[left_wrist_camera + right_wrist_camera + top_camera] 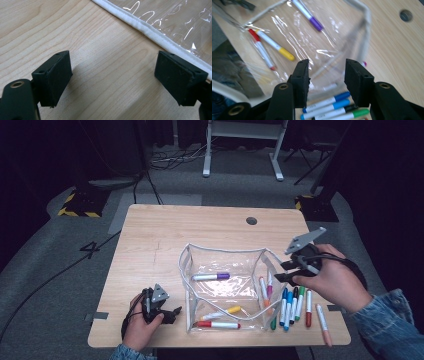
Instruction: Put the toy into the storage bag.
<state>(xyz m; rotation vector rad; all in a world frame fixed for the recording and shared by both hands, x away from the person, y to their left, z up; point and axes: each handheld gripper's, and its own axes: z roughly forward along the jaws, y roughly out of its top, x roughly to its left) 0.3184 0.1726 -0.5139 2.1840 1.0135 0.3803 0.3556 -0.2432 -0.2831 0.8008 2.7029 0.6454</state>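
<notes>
My left gripper (172,314) sits low near the table's (150,245) near-left corner, its fingers (53,77) spread wide with bare wood between them and nothing held; the right finger lies just beside the white-trimmed edge of the clear pouch (225,270). My right gripper (285,272) hangs above the pouch's right side, toward the table's right edge, with fingers (303,80) about halfway apart and empty.

The pouch stands open in the middle of the table, nearer the near edge, its transparent walls creased and glinting, its rim piped in white. Inside it, at the near side, lie a red marker (217,324) and a yellow marker (222,312); farther in lies a purple marker (211,276). Just right of the pouch, by the near-right corner, a row of loose markers (295,305) lies side by side on the wood, blue, black, green and red caps among them.
</notes>
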